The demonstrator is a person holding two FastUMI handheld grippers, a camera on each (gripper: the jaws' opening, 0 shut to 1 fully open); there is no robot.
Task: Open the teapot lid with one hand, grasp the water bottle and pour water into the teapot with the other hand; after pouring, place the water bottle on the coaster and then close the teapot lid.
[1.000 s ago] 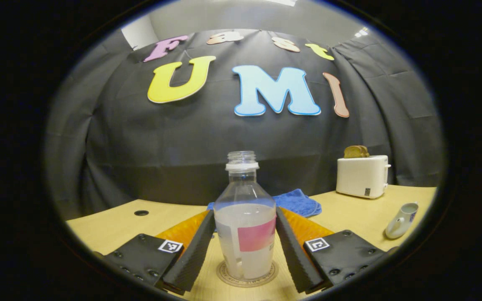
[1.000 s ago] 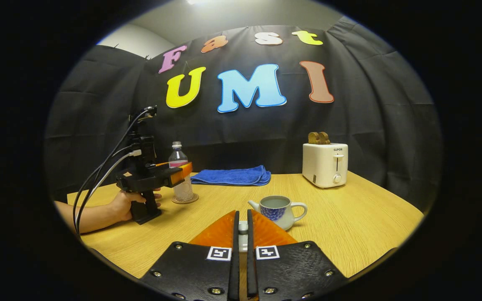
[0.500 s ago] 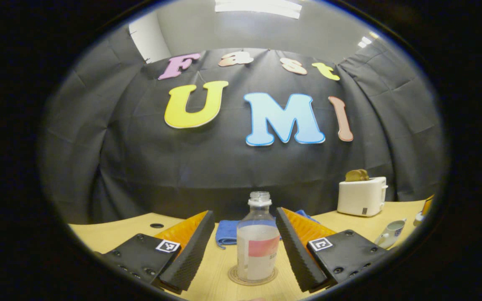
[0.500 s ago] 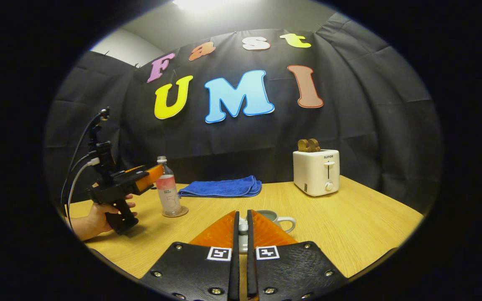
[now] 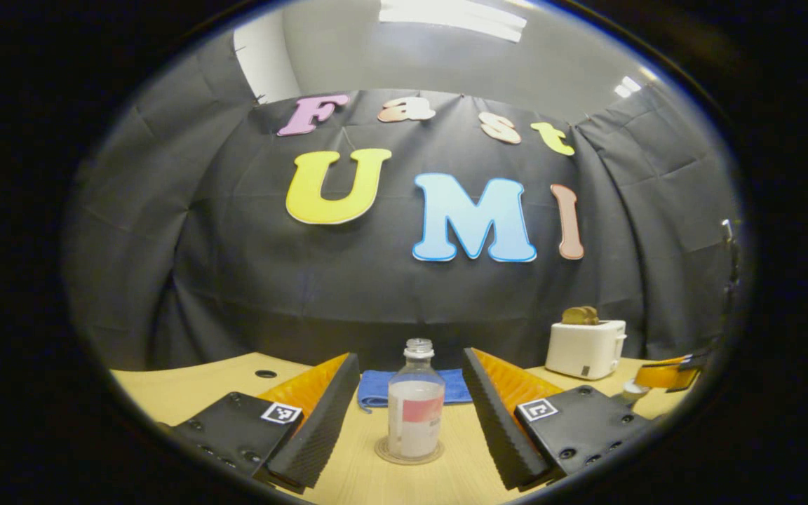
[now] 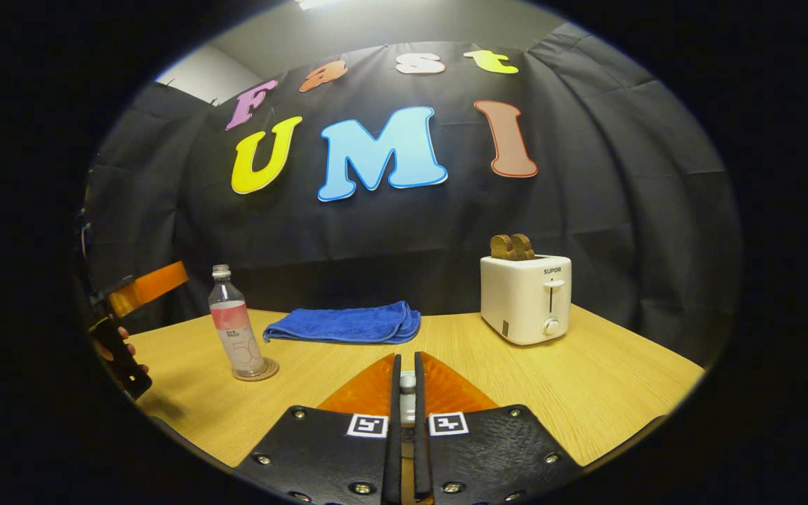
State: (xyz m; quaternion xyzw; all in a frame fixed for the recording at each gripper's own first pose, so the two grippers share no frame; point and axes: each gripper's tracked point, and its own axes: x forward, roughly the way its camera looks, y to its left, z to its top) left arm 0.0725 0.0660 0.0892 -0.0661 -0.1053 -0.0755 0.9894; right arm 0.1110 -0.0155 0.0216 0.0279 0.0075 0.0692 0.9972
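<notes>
The clear water bottle (image 5: 416, 410), part full and with a pink label, stands upright on the round coaster (image 5: 409, 454). My left gripper (image 5: 409, 358) is open, its fingers drawn back to either side of the bottle and apart from it. In the right gripper view the bottle (image 6: 236, 330) and coaster (image 6: 255, 370) stand at the left, with the left gripper (image 6: 144, 284) and the hand holding it at the far left edge. My right gripper (image 6: 407, 365) is shut on the small white knob of the teapot lid (image 6: 407, 382). Its fingers hide the teapot.
A folded blue towel (image 6: 344, 325) lies at the back of the wooden table (image 6: 586, 379). A white toaster (image 6: 527, 298) with toast (image 6: 509, 245) in it stands at the back right. The other gripper's finger (image 5: 667, 375) shows at the far right of the left gripper view.
My left gripper has backed away from the bottle, leaving it on the coaster. My right gripper, still shut on the lid, has moved over the teapot, which has slipped out of sight under the fingers.
</notes>
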